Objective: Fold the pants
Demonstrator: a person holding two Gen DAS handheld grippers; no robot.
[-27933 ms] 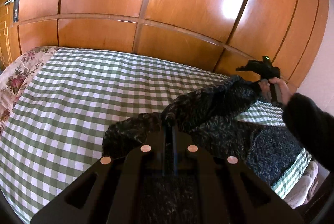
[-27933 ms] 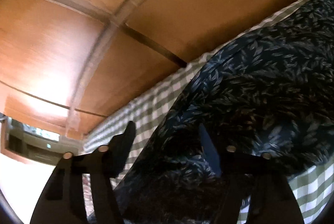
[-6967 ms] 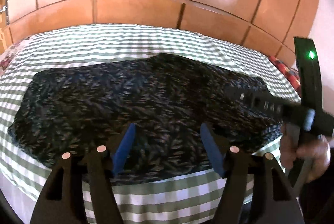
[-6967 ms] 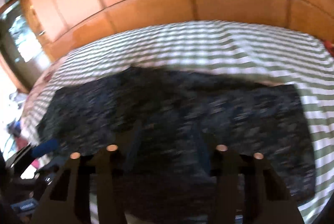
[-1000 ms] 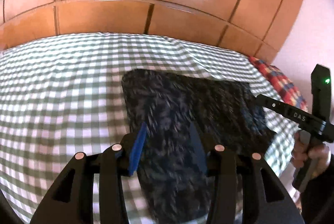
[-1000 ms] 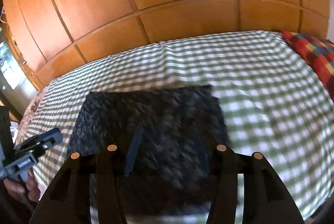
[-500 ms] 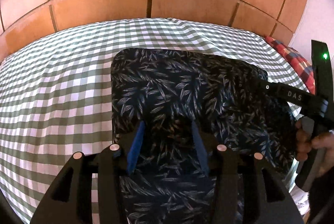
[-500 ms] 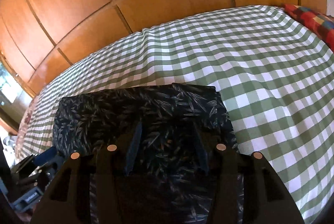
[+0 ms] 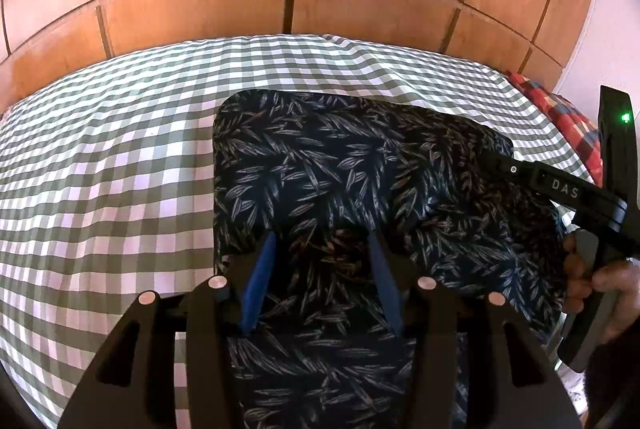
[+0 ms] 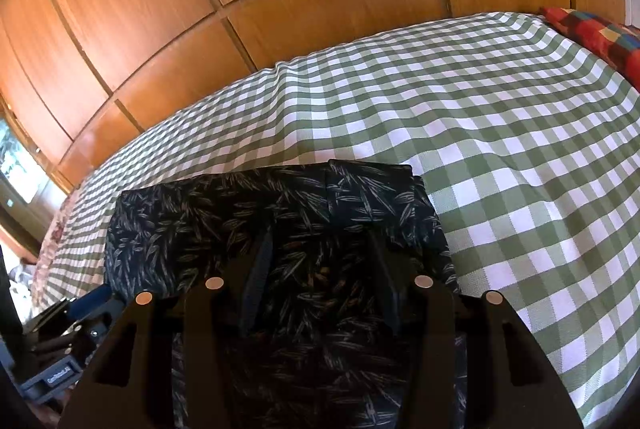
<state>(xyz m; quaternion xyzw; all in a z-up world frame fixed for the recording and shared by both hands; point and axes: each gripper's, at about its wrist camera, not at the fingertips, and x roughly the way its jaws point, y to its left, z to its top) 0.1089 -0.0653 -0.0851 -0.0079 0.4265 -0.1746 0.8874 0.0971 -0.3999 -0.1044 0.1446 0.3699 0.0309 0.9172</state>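
The dark navy leaf-print pants [image 9: 328, 165] lie folded into a compact rectangle on the green-and-white checked bed cover [image 9: 104, 173]. My left gripper [image 9: 322, 245] is open, its blue-padded fingers spread low over the near part of the fabric. My right gripper [image 10: 320, 243] is open too, over the near right part of the pants [image 10: 256, 205]. The right gripper's body and the hand that holds it show at the right of the left wrist view [image 9: 576, 197]. The left gripper shows at the lower left of the right wrist view [image 10: 76, 313].
Wooden wardrobe panels [image 9: 288, 1] rise just behind the bed. A red patchwork cushion [image 10: 596, 33] lies at the bed's far right end. A floral pillow [image 10: 52, 241] lies at the left end. The checked cover [image 10: 500, 157] spreads to the right of the pants.
Over the last second both grippers have come down closer to the folded pants. The pants lie in the same place. Both stay open.
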